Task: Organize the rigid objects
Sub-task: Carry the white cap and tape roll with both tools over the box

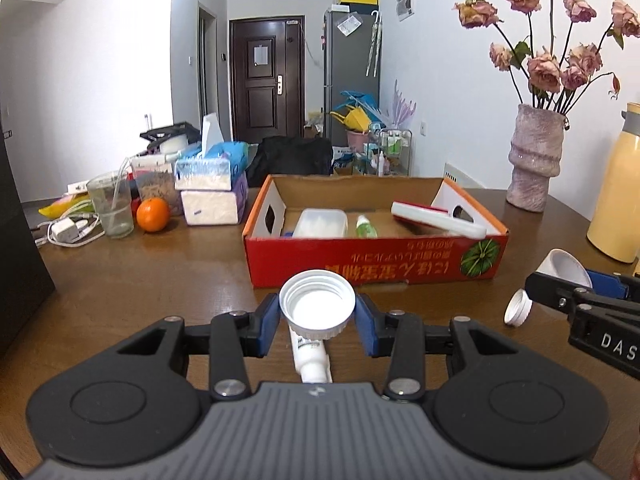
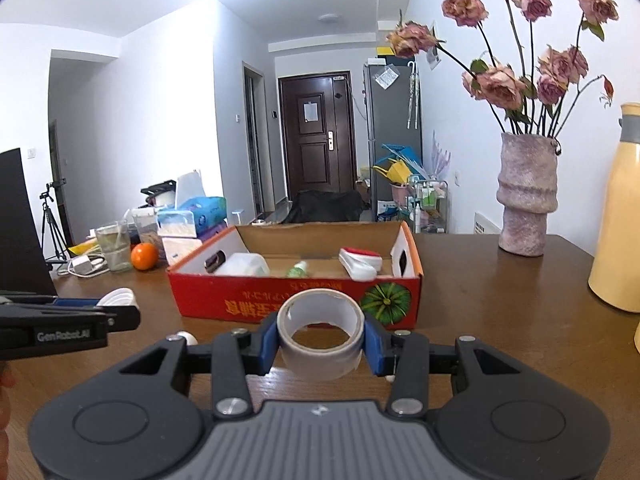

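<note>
My left gripper (image 1: 317, 311) is shut on a large white screw cap (image 1: 317, 305), held above the table in front of the red cardboard box (image 1: 372, 258). A white tube (image 1: 310, 358) lies on the table under it. My right gripper (image 2: 321, 335) is shut on a roll of tape (image 2: 321, 330), also in front of the box (image 2: 256, 300). The box holds a clear plastic container (image 1: 322, 222), a small green bottle (image 1: 365, 227) and a red-and-white item (image 1: 436, 218). A small white cap (image 1: 517, 307) lies on the table at the right.
A pink vase of dried roses (image 1: 534, 158) and a yellow thermos (image 1: 618, 188) stand at the right. Tissue packs (image 1: 210, 190), an orange (image 1: 153, 214), a glass (image 1: 110, 204) and a charger (image 1: 66, 230) crowd the back left. The right gripper body (image 1: 592, 312) shows in the left wrist view.
</note>
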Tool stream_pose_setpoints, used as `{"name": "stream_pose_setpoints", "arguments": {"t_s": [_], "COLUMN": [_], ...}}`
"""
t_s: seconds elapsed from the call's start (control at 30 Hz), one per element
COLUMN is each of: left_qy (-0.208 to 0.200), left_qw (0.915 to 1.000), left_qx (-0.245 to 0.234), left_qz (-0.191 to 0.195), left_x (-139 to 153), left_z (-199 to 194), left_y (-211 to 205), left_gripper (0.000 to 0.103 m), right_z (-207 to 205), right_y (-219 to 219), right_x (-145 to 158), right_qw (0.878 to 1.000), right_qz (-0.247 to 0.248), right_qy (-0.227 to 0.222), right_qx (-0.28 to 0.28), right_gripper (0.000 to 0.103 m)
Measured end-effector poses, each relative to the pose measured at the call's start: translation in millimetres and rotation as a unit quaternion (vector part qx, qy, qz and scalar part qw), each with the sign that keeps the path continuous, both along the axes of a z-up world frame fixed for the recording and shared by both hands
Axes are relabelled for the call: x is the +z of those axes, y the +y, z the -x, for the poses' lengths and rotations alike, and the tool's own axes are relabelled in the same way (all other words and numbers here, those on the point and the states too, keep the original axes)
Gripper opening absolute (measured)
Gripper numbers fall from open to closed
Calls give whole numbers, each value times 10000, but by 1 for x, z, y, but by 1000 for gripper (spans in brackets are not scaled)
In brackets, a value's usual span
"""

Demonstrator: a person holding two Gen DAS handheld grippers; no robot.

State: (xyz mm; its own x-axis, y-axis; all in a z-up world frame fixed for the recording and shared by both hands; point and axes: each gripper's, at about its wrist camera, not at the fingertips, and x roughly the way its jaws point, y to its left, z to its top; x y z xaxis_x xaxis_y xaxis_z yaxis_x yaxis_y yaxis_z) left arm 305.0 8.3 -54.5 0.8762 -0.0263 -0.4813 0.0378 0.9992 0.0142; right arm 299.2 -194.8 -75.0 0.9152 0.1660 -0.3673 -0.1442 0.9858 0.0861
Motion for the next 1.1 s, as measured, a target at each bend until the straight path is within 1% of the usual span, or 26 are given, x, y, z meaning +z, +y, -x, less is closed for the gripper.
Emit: {"name": "stream_pose_setpoints", "arguments": {"t_s": [0.3,0.53,0.8,0.97,1.1], "left_qy": [-303,-373,-362,-291,-243], "left_qw": [9995,9993,9991,9989,9988], "left_qx": [0,46,226,360,427], "left_qz": [-30,-88,-36,29,-14], "left_x": [35,48,53,49,43], "left_z": [-21,-49,-95,-126,-150], "left_y": [-8,-15,-19,-16,-15], "left_gripper": [42,42,42,42,42], "right_z": [-13,-38,-84,-113,-136], "right_y": [13,17,15,14,12], "right_x": [29,44,49,47,43], "right_qw": [9997,9995,9998,9999,9999], "right_qz": [58,102,71,35,-1], "right_qy": [-210,-296,-200,-143,-103], "right_qx": [76,108,43,1,-13], "right_gripper": [42,42,42,42,42]}}
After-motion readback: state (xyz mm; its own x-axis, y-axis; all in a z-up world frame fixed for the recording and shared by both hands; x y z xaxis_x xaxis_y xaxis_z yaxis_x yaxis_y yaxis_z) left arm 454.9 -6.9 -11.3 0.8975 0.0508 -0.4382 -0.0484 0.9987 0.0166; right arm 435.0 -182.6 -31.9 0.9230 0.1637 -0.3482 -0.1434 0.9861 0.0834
